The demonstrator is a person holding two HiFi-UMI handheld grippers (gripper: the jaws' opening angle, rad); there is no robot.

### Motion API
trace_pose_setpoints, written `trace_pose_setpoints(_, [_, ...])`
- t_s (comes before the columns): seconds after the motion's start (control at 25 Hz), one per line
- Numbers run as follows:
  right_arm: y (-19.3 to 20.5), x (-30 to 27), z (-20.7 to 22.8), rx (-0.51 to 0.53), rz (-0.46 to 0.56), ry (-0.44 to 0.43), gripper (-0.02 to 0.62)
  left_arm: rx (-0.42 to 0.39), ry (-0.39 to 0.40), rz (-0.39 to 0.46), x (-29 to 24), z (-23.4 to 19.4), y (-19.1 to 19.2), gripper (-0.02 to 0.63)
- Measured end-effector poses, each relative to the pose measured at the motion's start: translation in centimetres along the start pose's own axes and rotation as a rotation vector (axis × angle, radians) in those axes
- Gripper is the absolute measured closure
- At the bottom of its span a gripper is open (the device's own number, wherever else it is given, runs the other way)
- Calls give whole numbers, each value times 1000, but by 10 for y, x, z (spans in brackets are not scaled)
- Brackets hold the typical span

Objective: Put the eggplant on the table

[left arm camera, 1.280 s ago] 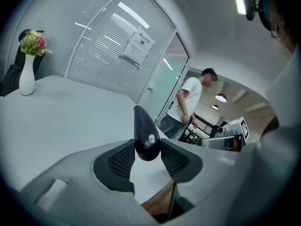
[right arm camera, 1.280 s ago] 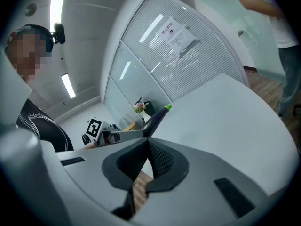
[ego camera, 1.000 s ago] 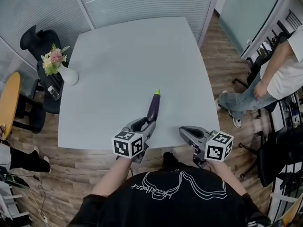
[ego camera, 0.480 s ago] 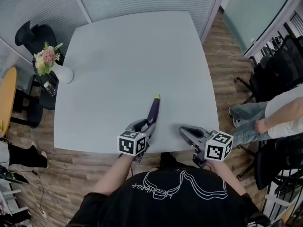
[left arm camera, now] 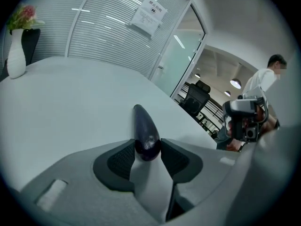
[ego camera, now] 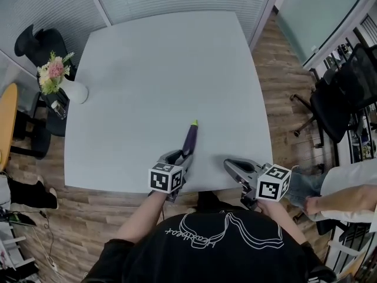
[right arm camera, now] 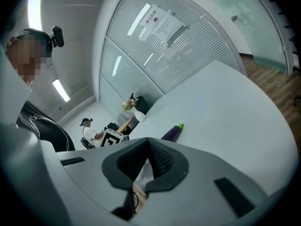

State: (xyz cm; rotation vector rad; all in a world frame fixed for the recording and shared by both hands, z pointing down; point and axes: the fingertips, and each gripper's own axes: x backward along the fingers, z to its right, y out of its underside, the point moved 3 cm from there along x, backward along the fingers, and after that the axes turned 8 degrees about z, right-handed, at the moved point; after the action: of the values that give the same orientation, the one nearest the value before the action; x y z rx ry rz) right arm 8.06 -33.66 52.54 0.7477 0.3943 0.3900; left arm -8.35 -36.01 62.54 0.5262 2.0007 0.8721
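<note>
Head view: my left gripper (ego camera: 178, 158) is clamped on the eggplant's (ego camera: 189, 138) blunt end. It points straight out along the jaws, green tip away from me, low over the table's (ego camera: 147, 69) near edge. My right gripper (ego camera: 233, 165) is nearby, closed and empty.

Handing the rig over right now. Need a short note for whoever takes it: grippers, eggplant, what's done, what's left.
Left gripper: shut on the eggplant, pads on its rounded end, green stem end pointing away across the table.
Right gripper: shut, nothing between the jaws, held by the table's near edge.
Eggplant: low over the near part of the white table; I cannot tell whether it touches the top.
Done: eggplant is in hand and over the table.
Left: set it down if it isn't down yet, open the left jaws, back the gripper off.
</note>
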Motion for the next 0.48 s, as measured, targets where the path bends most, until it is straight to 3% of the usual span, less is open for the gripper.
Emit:
trace_pose_setpoints(0.32, [2,-2,-3,8,-21,-1,586,28,15,-30,-2,-1,5,430])
trace_pose_setpoints(0.48, [4,-5,-5,15,-28,-5,586,27,21,-39,-1,0,7,391])
